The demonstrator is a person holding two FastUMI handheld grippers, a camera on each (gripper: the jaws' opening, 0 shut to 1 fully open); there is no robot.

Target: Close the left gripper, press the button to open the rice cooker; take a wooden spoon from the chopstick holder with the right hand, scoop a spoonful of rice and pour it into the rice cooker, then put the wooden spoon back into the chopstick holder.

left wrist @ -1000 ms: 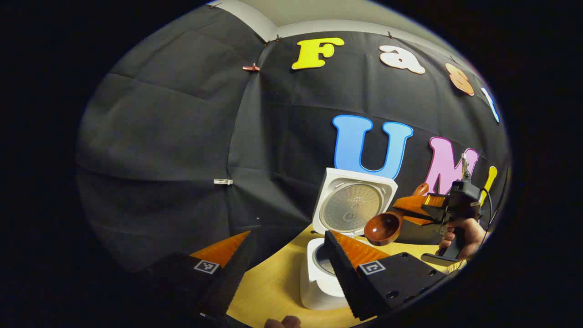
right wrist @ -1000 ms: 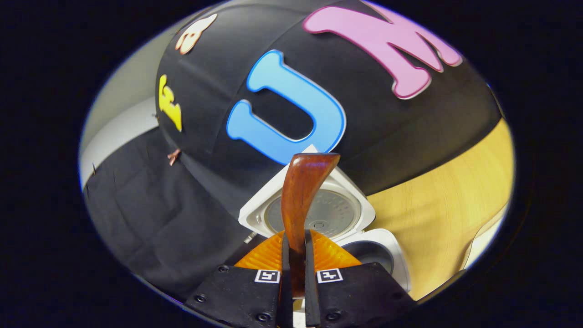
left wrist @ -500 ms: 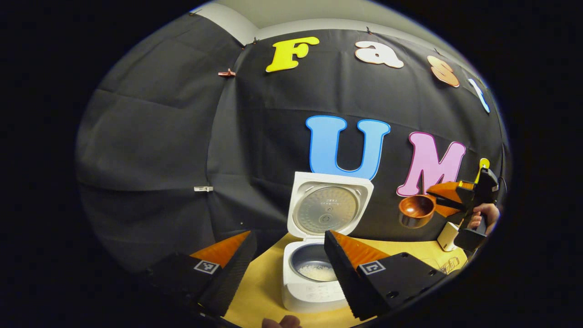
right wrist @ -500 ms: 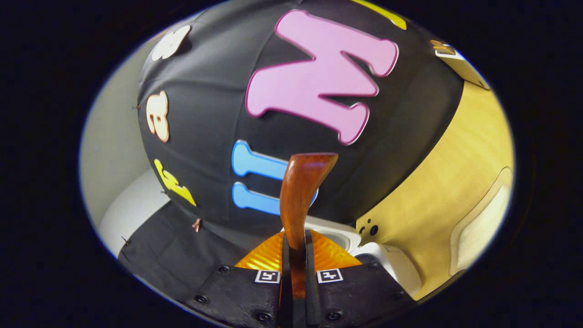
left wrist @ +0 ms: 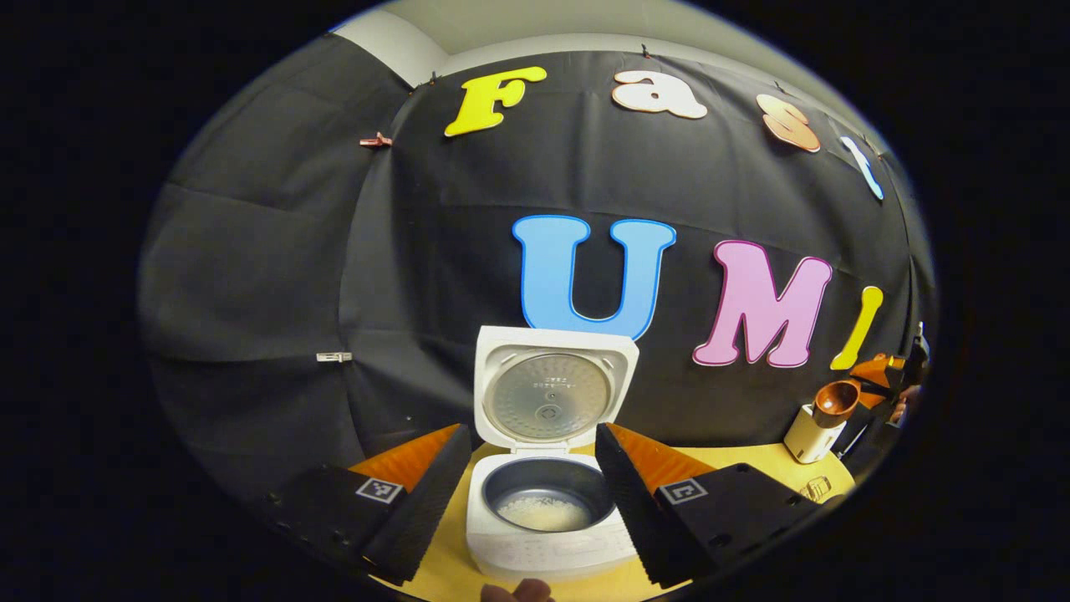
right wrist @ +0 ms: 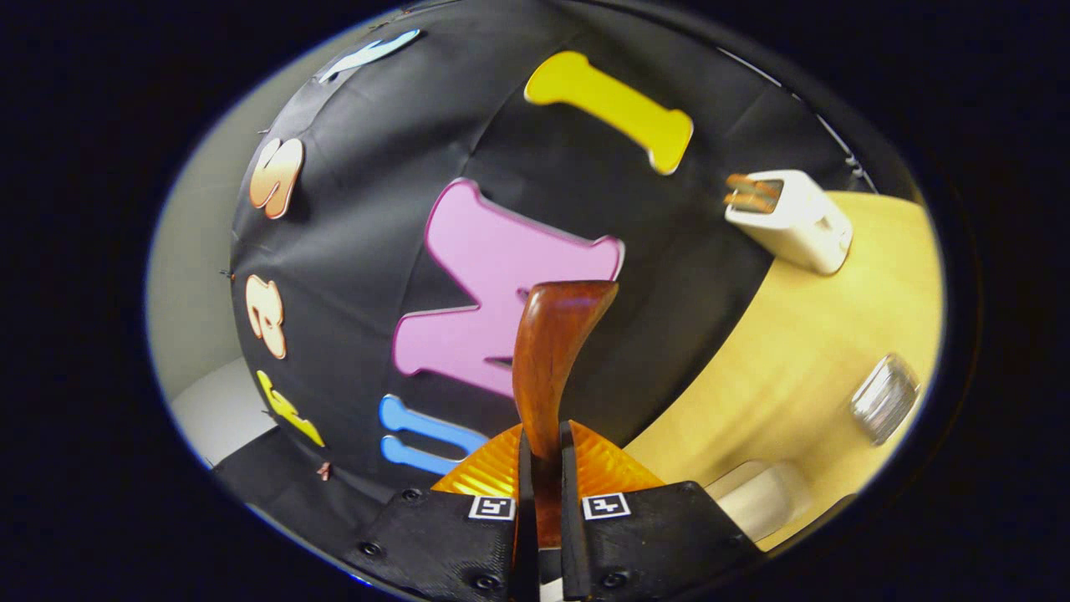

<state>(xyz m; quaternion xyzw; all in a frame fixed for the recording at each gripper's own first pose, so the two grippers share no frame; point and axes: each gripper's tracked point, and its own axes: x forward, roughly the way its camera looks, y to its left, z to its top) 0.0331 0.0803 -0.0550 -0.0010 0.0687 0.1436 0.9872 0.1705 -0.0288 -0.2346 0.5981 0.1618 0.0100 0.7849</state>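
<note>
My right gripper (right wrist: 541, 468) is clamped on the wooden spoon (right wrist: 552, 351), both fingers pressing its handle, up near the white holder (right wrist: 790, 219) on the table (right wrist: 802, 351). My left gripper (left wrist: 532, 477) hangs open before the rice cooker (left wrist: 547, 493), whose lid (left wrist: 552, 389) stands up with rice (left wrist: 543, 512) in the pot.

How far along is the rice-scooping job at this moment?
Done: the rice cooker has its lid up and rice lies in its pot. In hand: the right hand-held gripper is shut on the wooden spoon, and the left gripper view shows the spoon's bowl close to the white chopstick holder. Left: set the spoon into that holder and let go. The left hand-held gripper is open.
</note>
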